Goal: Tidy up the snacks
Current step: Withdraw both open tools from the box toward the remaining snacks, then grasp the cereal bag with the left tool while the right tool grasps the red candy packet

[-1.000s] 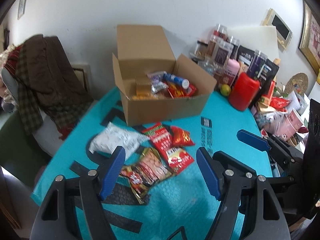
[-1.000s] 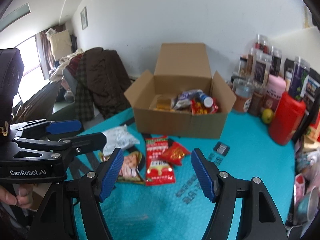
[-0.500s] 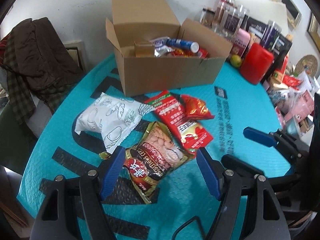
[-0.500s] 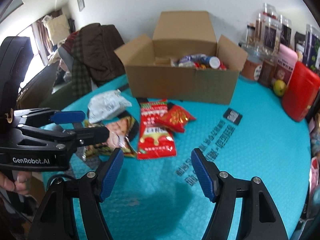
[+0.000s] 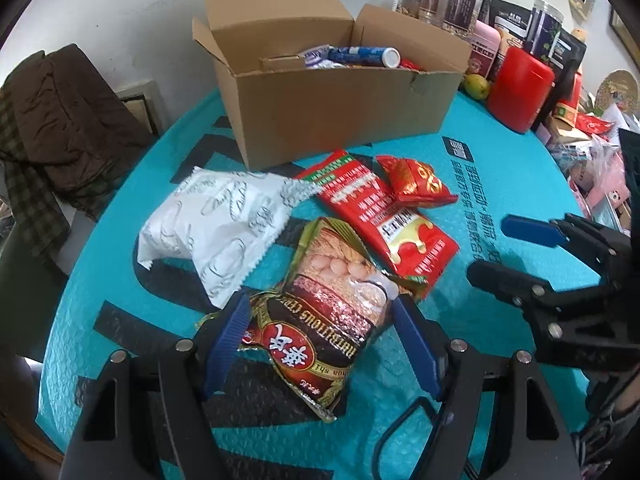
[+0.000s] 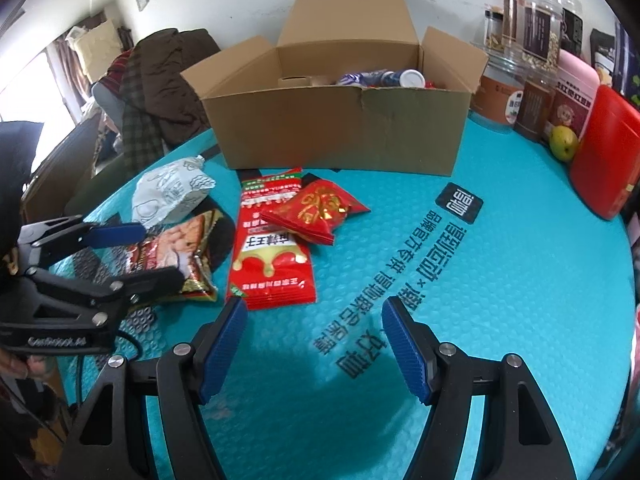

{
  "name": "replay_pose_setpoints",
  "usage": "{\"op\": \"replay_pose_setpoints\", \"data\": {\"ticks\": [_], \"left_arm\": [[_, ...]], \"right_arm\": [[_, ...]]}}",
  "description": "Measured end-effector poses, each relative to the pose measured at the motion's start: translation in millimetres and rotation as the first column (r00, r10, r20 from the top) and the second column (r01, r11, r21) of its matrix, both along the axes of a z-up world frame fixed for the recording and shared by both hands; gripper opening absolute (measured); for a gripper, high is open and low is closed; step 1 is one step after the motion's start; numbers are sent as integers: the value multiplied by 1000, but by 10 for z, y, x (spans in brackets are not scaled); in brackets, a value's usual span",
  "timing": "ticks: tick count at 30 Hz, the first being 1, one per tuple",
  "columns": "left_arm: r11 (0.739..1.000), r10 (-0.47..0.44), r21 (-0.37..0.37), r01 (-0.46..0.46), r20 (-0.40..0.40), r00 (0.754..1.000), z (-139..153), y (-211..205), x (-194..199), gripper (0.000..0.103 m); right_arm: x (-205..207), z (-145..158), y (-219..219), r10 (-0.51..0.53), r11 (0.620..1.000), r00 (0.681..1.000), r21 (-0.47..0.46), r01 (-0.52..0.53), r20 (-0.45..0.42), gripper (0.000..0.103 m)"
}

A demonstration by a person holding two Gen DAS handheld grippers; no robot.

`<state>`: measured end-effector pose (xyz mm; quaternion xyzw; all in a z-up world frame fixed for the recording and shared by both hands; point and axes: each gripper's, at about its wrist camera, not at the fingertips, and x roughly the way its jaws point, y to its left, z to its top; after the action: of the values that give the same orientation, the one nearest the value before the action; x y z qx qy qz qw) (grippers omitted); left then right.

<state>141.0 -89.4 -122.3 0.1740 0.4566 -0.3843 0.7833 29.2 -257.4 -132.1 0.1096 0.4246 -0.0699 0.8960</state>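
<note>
Several snack packs lie on the teal table cover in front of an open cardboard box (image 5: 332, 112) (image 6: 340, 128) that holds more snacks. My left gripper (image 5: 322, 340) (image 6: 136, 258) is open and straddles the near end of a brown and gold snack bag (image 5: 332, 304) (image 6: 176, 252); its pads do not visibly press it. A white bag (image 5: 216, 220) (image 6: 168, 196) lies left of it. A long red packet (image 5: 384, 216) (image 6: 272, 256) has a small red packet (image 5: 416, 182) (image 6: 316, 212) on its far end. My right gripper (image 6: 314, 344) (image 5: 508, 254) is open and empty, just short of the long red packet.
Jars and pouches crowd the back right, with a red container (image 5: 520, 88) (image 6: 604, 160) and a green fruit (image 5: 478, 86) (image 6: 564, 142). Dark jackets (image 5: 60, 128) (image 6: 160, 88) hang over a chair beyond the table's left edge. Bare teal cover (image 6: 500, 280) lies right of the snacks.
Both grippers have sunk toward the table and tipped further down. The snacks look larger, and the brown bag now lies between the left fingers. Neither jaw width changed.
</note>
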Motion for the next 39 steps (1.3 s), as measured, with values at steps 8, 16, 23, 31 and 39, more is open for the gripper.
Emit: {"op": "replay_pose_setpoints", "data": {"ticks": [8, 16, 23, 31, 39], "left_arm": [[999, -34, 21, 36, -95, 995, -18, -62, -19, 73], [996, -6, 92, 7, -12, 1000, -177, -204, 33, 73], [998, 40, 56, -39, -16, 999, -190, -215, 140, 73], [996, 89, 20, -88, -79, 993, -100, -152, 170, 73], [996, 94, 12, -94, -75, 993, -22, -127, 150, 73]], "right_arm": [[22, -22, -67, -5, 1000, 1000, 28, 6, -4, 71], [44, -5, -123, -26, 1000, 1000, 3, 27, -7, 71], [195, 27, -178, -14, 1000, 1000, 27, 14, 2, 71], [543, 95, -231, -5, 999, 1000, 51, 5, -1, 71], [835, -74, -347, -26, 989, 999, 147, 32, -44, 62]]}}
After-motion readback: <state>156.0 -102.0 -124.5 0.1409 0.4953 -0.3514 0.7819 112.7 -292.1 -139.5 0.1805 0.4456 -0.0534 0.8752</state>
